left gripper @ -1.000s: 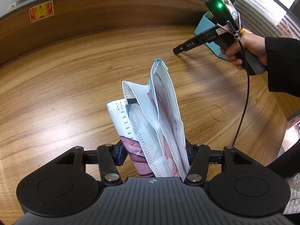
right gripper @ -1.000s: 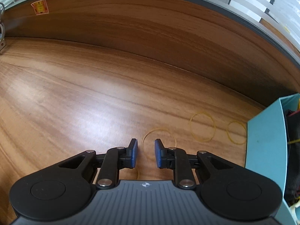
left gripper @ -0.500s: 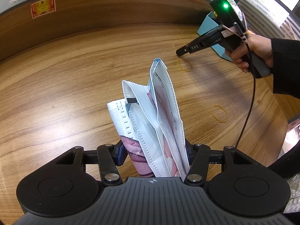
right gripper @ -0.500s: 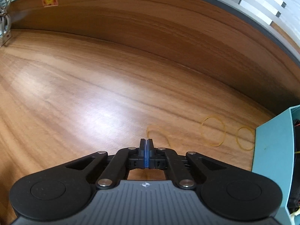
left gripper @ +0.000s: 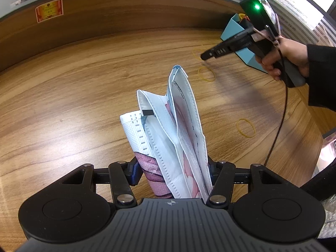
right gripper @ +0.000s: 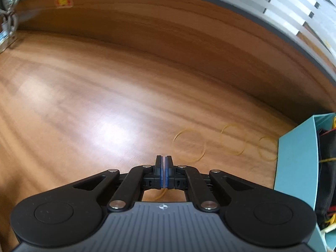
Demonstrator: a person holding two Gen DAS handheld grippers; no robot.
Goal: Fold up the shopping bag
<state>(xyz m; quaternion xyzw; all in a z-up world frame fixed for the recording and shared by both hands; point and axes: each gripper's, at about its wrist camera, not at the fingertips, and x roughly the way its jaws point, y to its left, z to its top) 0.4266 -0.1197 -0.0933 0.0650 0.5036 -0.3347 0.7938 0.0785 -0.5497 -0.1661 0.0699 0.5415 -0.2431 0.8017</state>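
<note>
While the left gripper [left gripper: 173, 173] clamps the folded shopping bag [left gripper: 168, 130] upright over the wooden table [left gripper: 63, 105], its housing hides the bag's lower end. Blurred, the right gripper [right gripper: 163, 163] has just been opening, its pads a sliver apart (a yellow strand [right gripper: 160, 195] shows behind them, grip unclear). Rubber bands [right gripper: 190, 146] lie beside a half-cropped teal box [right gripper: 296, 157].

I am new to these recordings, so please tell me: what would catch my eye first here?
First, the folded shopping bag, white with pink print, standing upright between the jaws of the left gripper at centre. Next, the right gripper, held in a hand at upper right, above yellow rubber bands on the wooden table.
</note>
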